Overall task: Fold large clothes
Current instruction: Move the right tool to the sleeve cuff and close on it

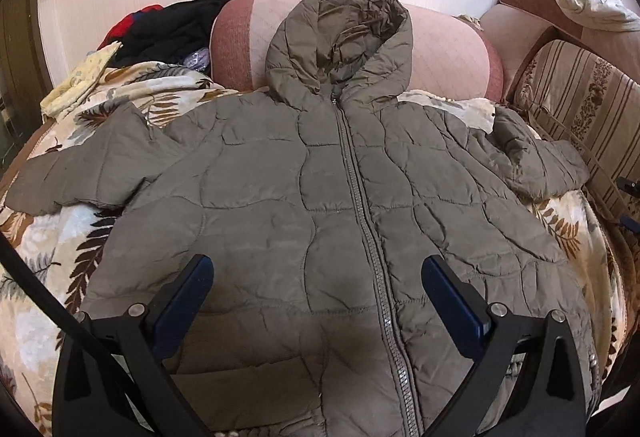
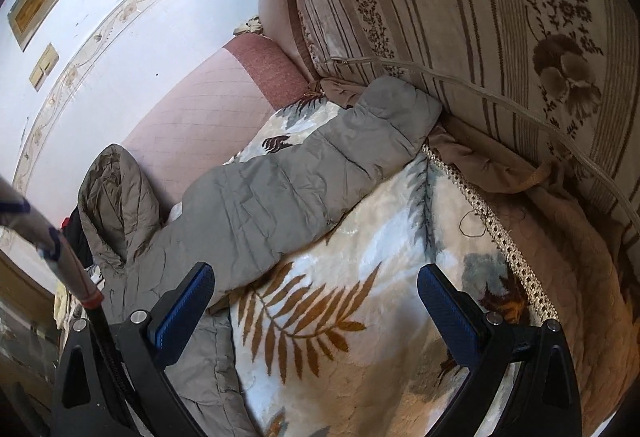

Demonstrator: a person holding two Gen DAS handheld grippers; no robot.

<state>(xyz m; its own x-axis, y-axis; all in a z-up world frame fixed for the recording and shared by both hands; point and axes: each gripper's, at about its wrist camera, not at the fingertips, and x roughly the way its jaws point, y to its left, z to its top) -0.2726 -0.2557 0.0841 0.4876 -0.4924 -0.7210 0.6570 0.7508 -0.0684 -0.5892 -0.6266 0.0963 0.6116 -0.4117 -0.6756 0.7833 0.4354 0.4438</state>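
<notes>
Two sets of blue-padded jaws are hanging spread and empty over one olive quilted jacket point(image 1: 320, 197), which is lying face up, zipped, on a leaf-print blanket point(image 1: 52, 277) covering a sofa seat.

Through my left wrist camera, I am holding my left gripper point(image 1: 318, 279) above the jacket's lower front, jaws wide apart, gripping nothing. The hood point(image 1: 340, 37) is resting up against the pink backrest point(image 1: 448, 53), both sleeves are lying out to the sides, and the zipper point(image 1: 360, 189) is running down the middle. A heap of dark clothes point(image 1: 172, 25) is sitting beyond the far sleeve.

Through my right wrist camera, I am hovering my right gripper point(image 2: 314, 279) beside the jacket's edge, jaws likewise spread, with bare blanket between them. One sleeve point(image 2: 320, 165) is stretching away until its cuff is touching a striped floral cushion point(image 2: 480, 17).

I am judging the jacket light, puffy and springy, its shell probably slippery, so folds may be creeping open. I am favouring firm pinches on a cuff or the hem corners, where stitched seams are giving the pads something thinner to bite.
</notes>
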